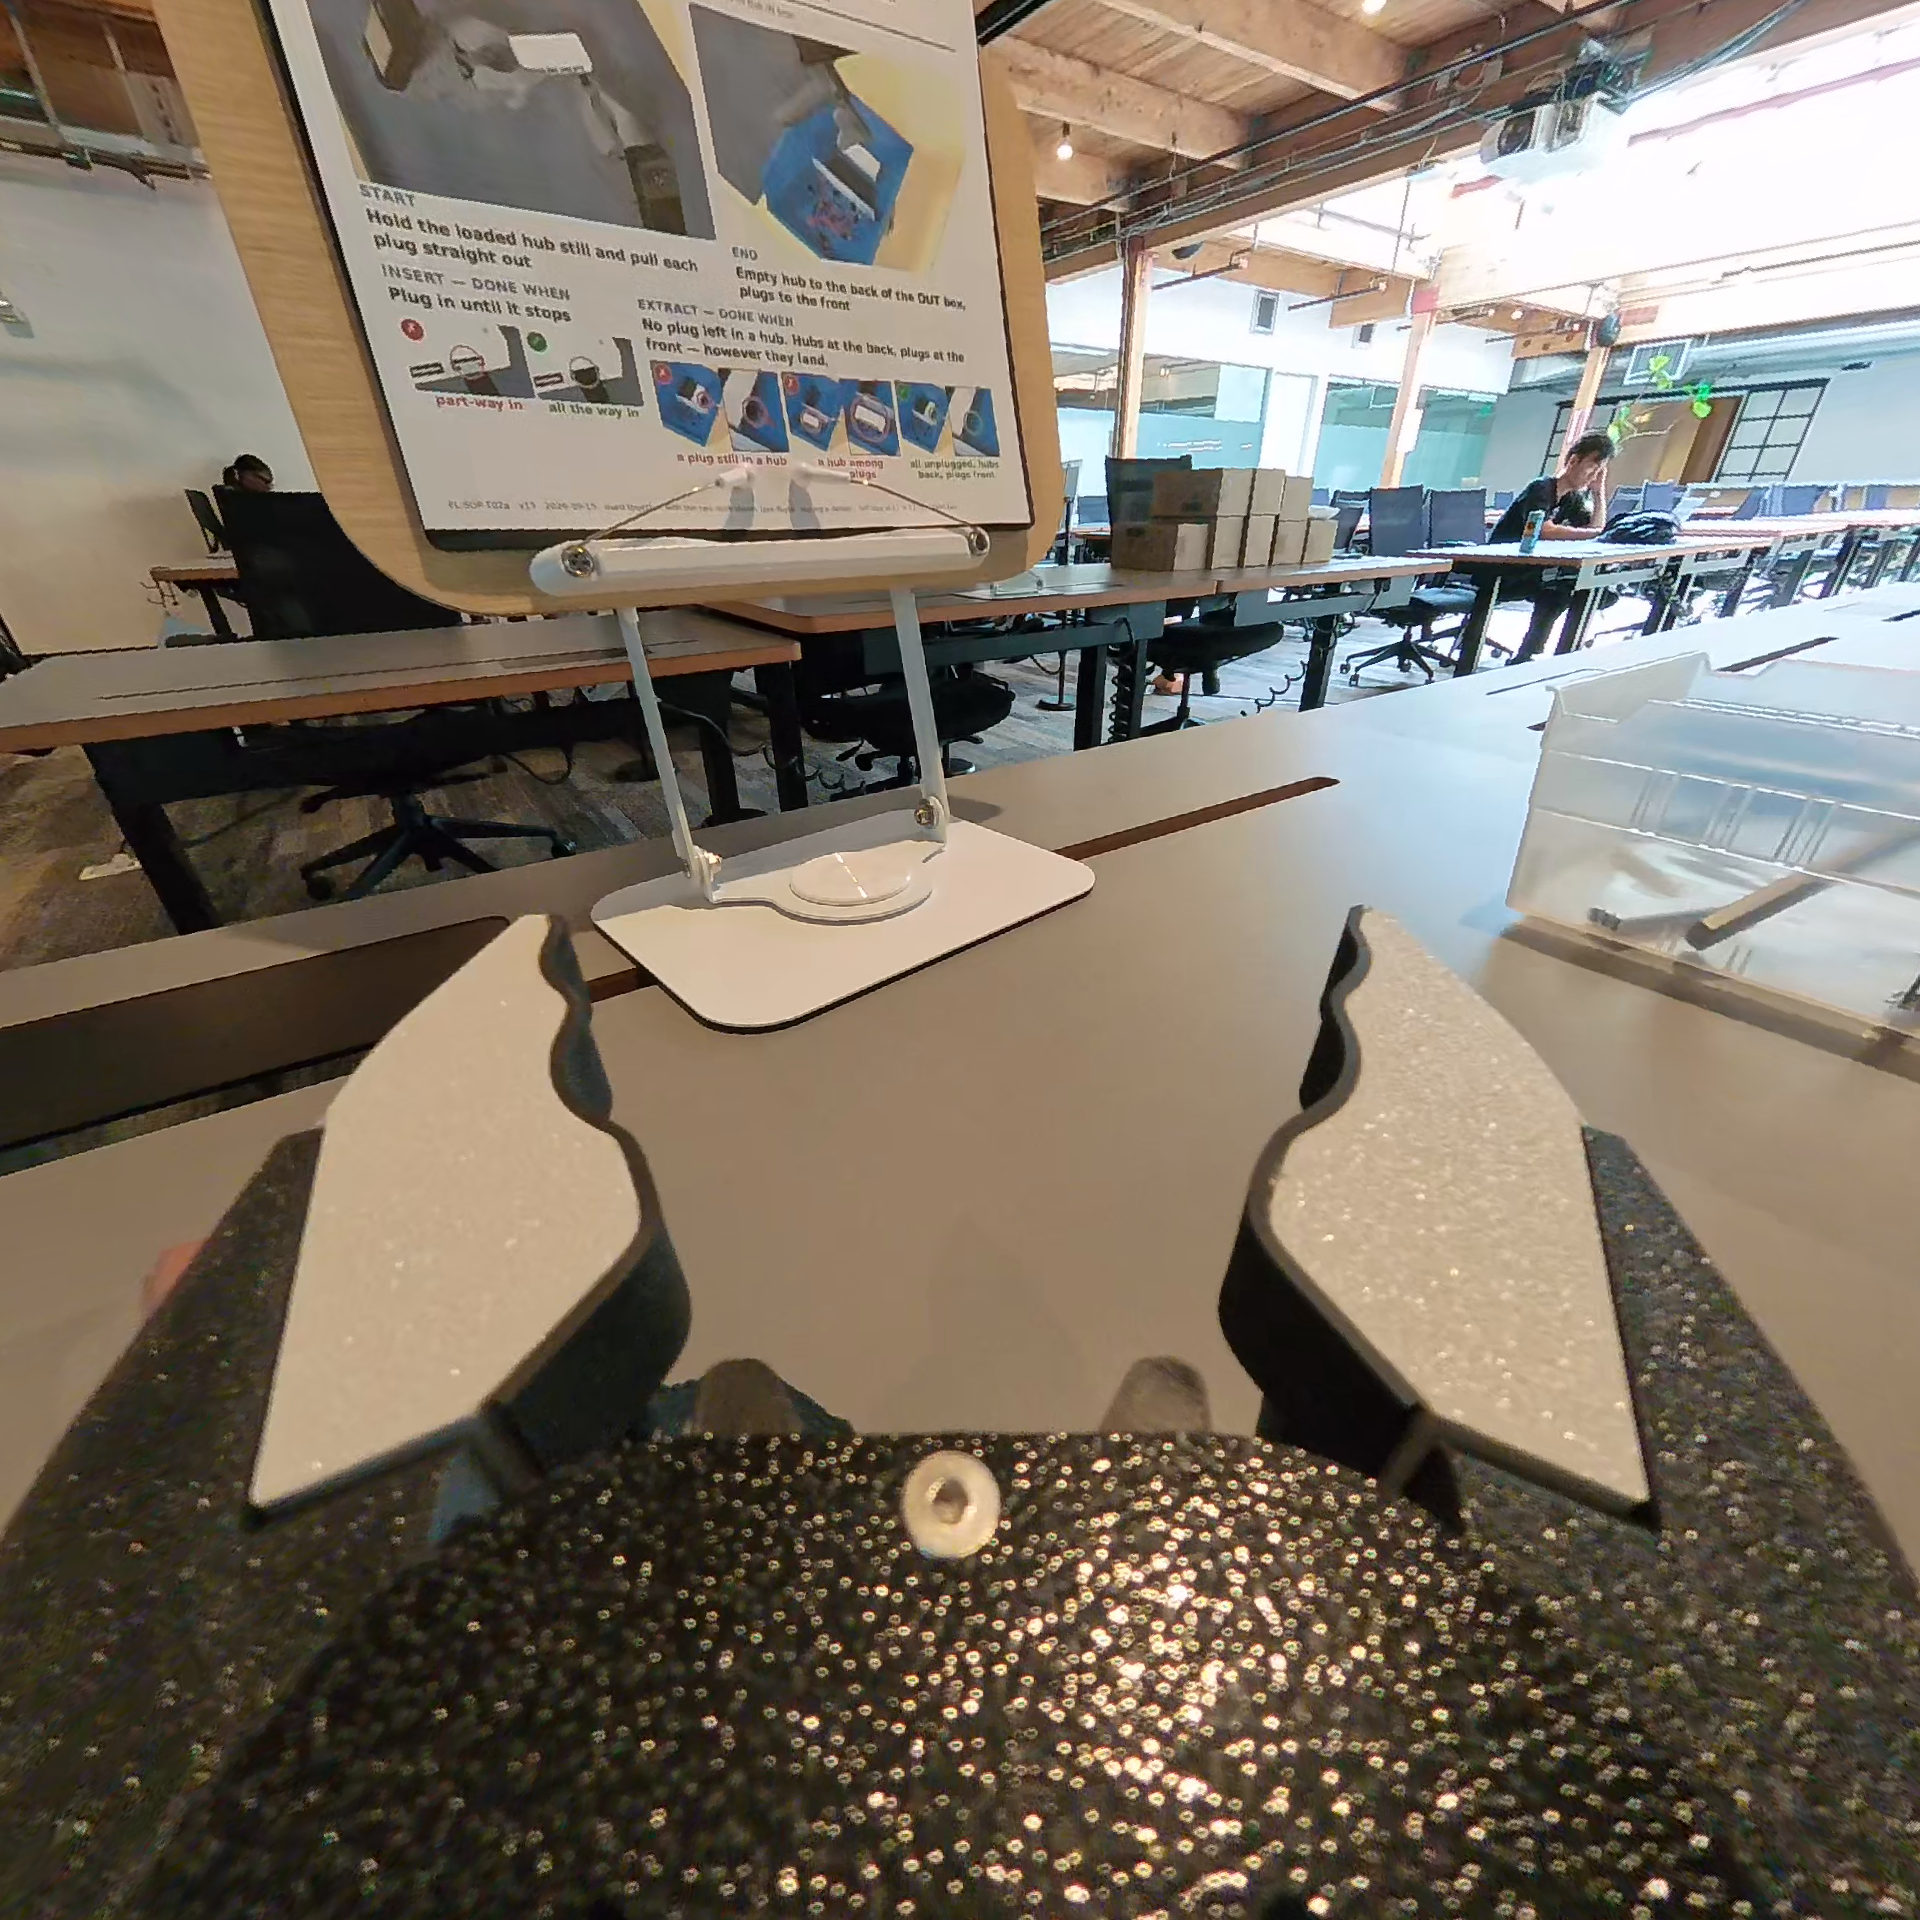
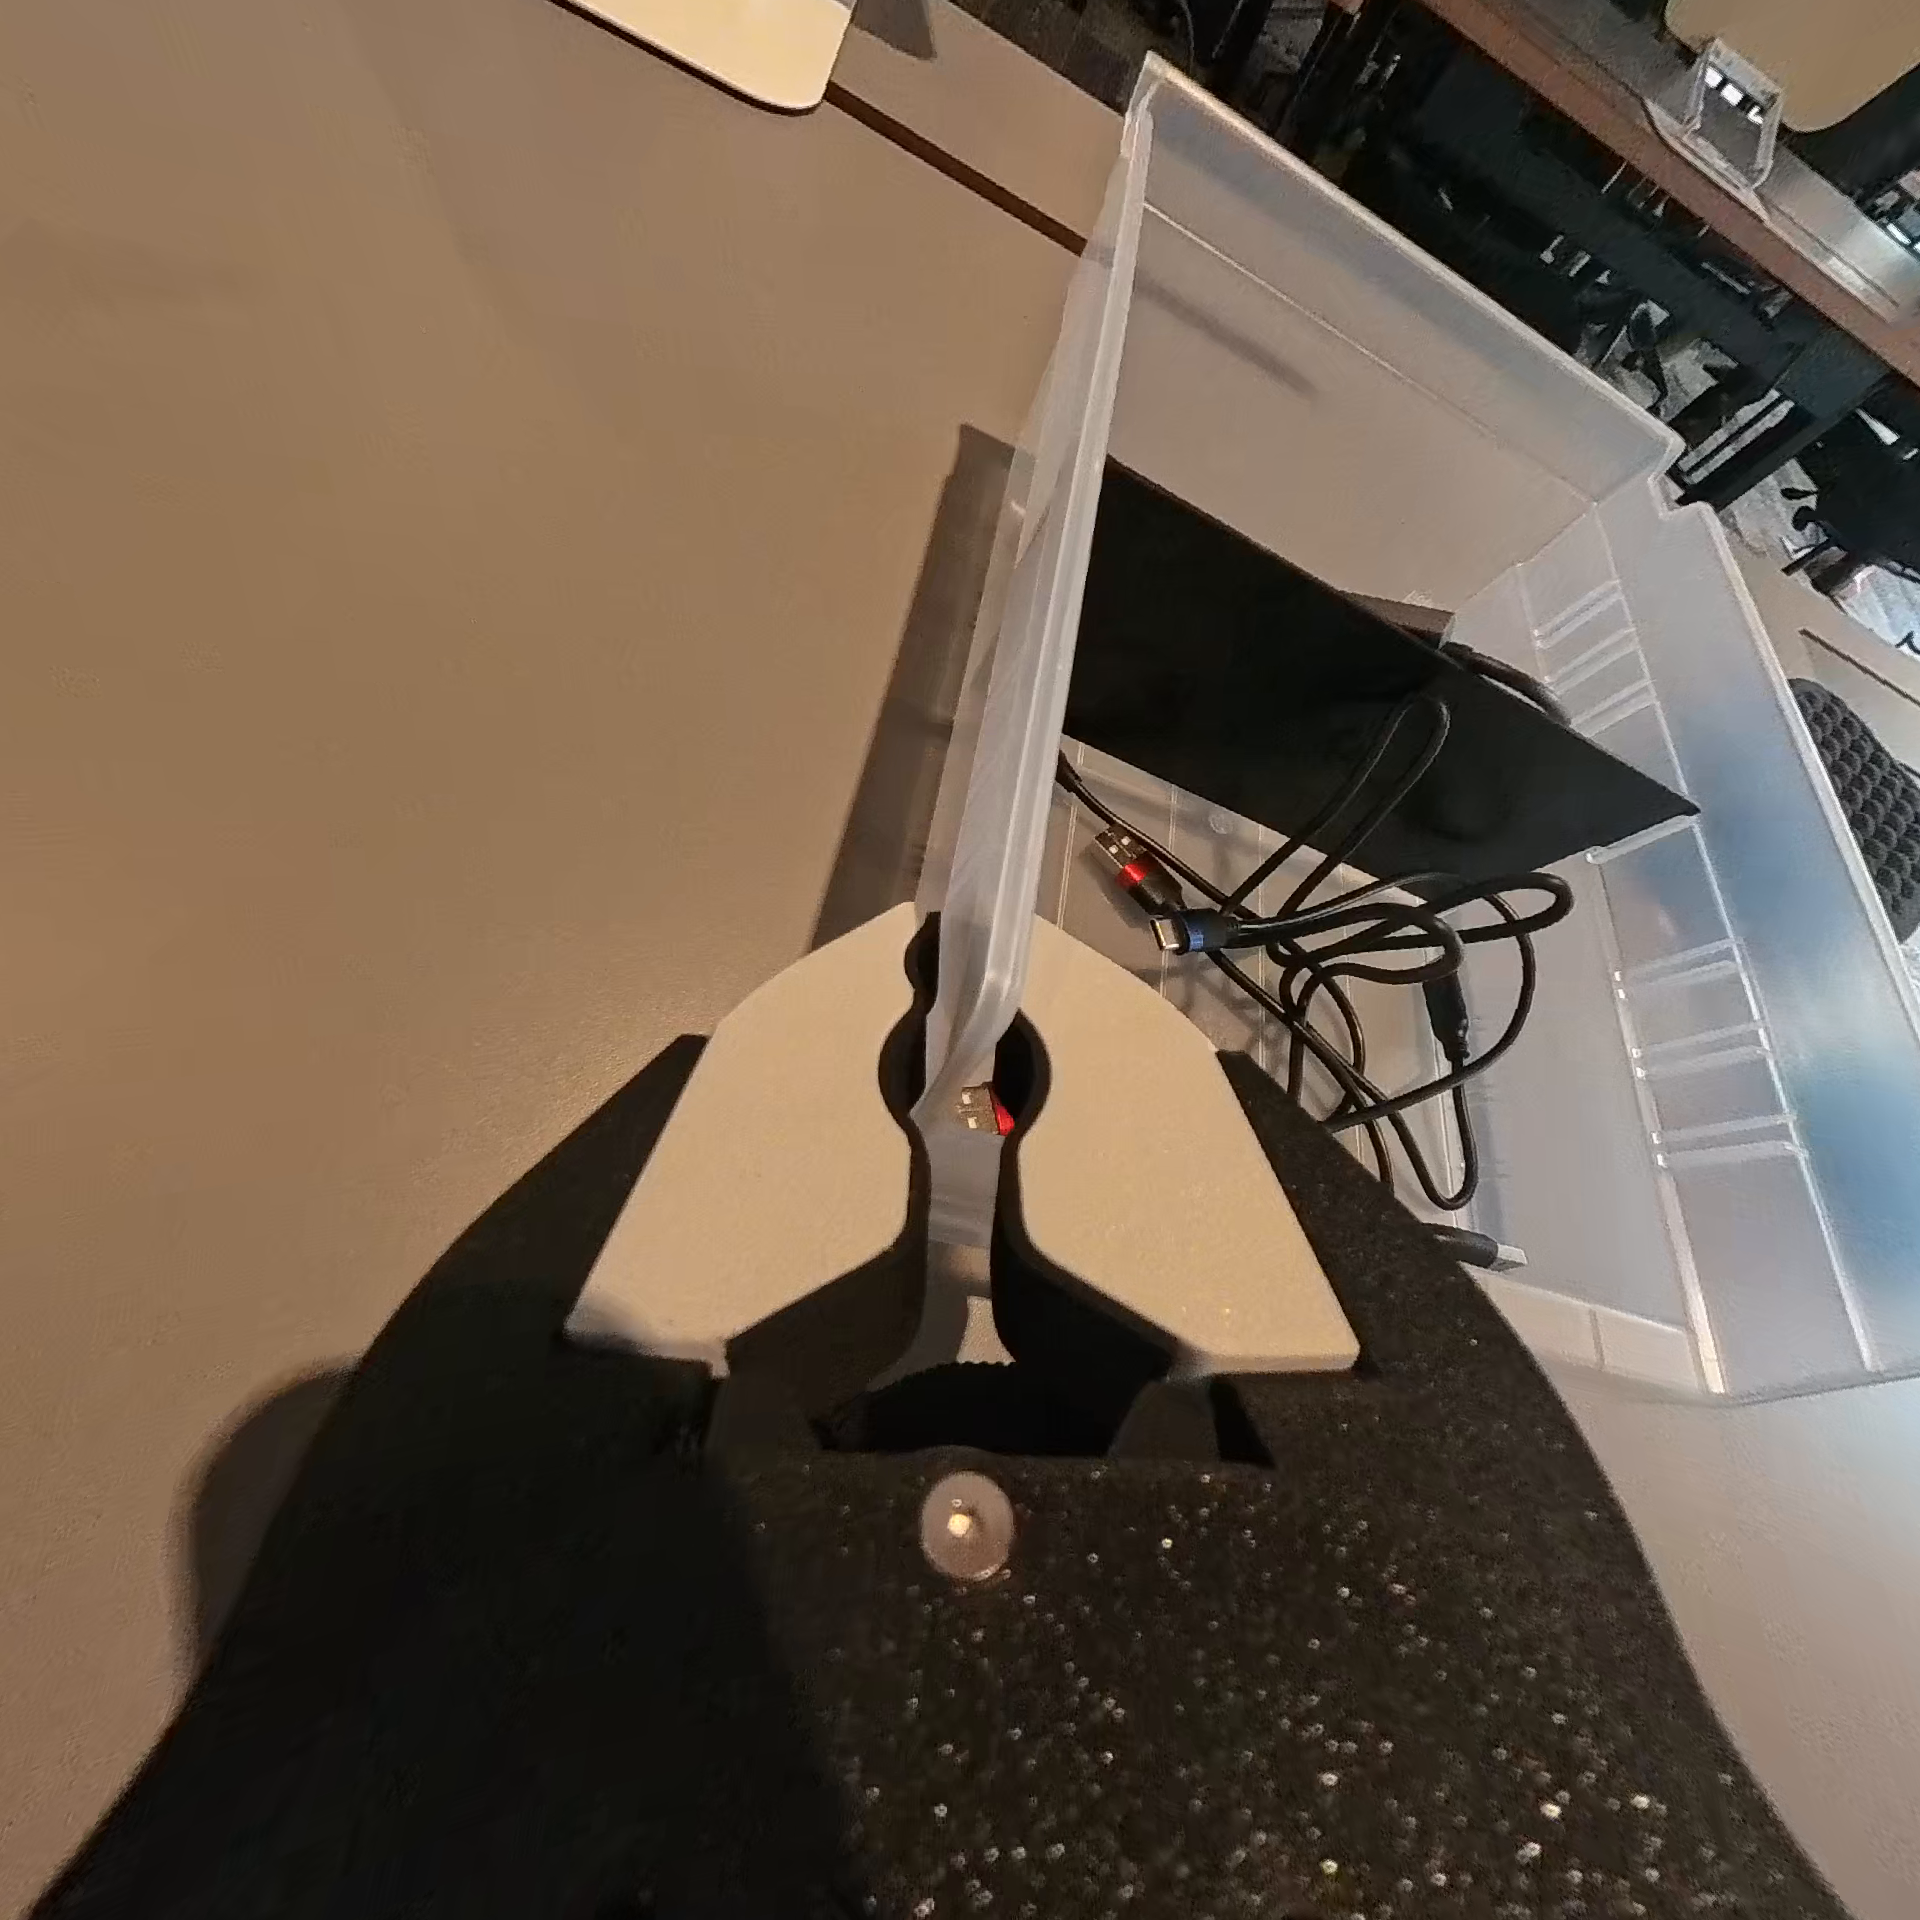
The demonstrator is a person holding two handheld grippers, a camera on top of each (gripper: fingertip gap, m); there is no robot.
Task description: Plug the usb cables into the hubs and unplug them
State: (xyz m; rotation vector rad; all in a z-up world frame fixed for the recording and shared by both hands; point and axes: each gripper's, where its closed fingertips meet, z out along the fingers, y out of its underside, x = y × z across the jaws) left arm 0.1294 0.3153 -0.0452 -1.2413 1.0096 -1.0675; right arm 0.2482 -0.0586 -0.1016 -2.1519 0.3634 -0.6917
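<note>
Bare table (image 1: 935, 1195) ahead of left gripper (image 1: 956, 997); sign stand (image 1: 842, 925) beyond, clear bin (image 1: 1714, 831) right.

Count on inspection: two grippers, left (image 1: 961, 1023) and right (image 2: 961, 1013). One translucent bin (image 2: 1351, 343), far right. One tangle of black USB cables (image 2: 1382, 935) inside, three plugs visible. One instruction stand (image 1: 831, 935), far left.

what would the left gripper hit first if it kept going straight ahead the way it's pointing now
Most likely the white base of the instruction-sheet stand, which lies on the table dead ahead of the open left gripper; depth is hard to judge.
</note>
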